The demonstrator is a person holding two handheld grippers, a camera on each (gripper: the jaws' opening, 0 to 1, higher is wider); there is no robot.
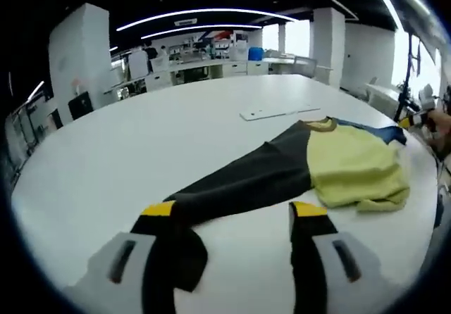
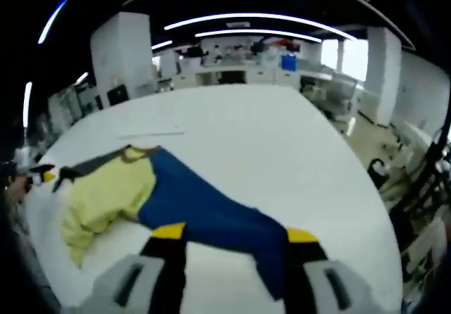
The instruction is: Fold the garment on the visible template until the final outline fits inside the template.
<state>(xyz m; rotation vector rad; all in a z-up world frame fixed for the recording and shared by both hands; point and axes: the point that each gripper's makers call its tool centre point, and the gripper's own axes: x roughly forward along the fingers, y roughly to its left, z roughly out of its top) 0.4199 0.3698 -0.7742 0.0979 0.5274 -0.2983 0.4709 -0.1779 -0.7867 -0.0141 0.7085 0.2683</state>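
**Left gripper view and right gripper view: garment lying spread on the table, both my grippers open**

Left gripper view: my left gripper point(image 1: 238, 214) is hovering low over the white table point(image 1: 141, 152) with its jaws spread apart, pinching nothing. The garment point(image 1: 296, 170) is lying flat on the table just ahead of the jaws. Its dark sleeve point(image 1: 239, 184) is stretching toward me, and the sleeve's end is sitting at the tip of the jaw on the view's left; I cannot tell whether they are touching. The yellow body point(image 1: 356, 166) is lying beyond, toward the view's right. A thin white strip point(image 1: 278, 112) is resting on the table past the garment, apart from it. My right gripper point(image 1: 416, 120) is showing at the far right edge, near the garment's blue part.

Right gripper view: my right gripper point(image 2: 234, 234) is also standing with its jaws spread, gripping nothing. The blue sleeve point(image 2: 211, 215) is running between the jaws, its cuff lying beside the jaw on the view's right. The yellow body point(image 2: 106, 194) is lying toward the view's left. My left gripper point(image 2: 44, 176) is sitting at the left edge, just beside the dark sleeve.
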